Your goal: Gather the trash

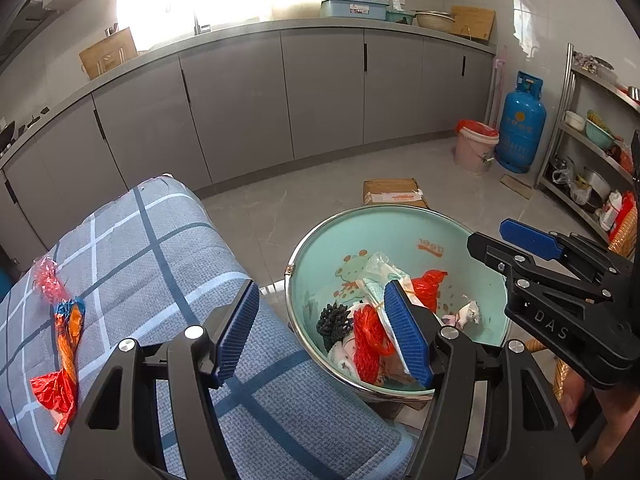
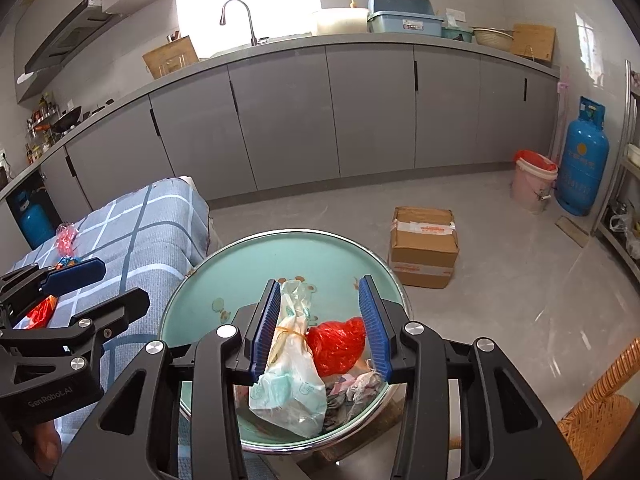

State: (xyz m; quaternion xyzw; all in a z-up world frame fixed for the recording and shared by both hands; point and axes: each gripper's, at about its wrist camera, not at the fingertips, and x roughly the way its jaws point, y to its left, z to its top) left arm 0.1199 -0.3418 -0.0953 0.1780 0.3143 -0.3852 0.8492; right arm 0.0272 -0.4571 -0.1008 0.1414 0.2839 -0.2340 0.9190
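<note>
Both grippers hang over the basin; the trash left to collect lies off to the left on the cushion.

The left gripper [image 1: 324, 332] stands wide open and holds nothing, one pad over the checked cushion [image 1: 132, 248], the other over the basin [image 1: 400, 220]. The remaining wrappers [image 1: 66, 344], an orange-and-red twist with its long axis running near to far, lie to the left of its fingers [image 1: 236, 332], well apart; a pink scrap [image 1: 48, 278] sits just beyond them. The left hand looks the nearer. The right gripper [image 2: 324, 328] is partly open above the basin, the white bag [image 2: 290, 372] leaning against its left pad, the other pad clear of it, so the bag looks released. A red bag [image 2: 338, 344] lies beside it in the basin.
</note>
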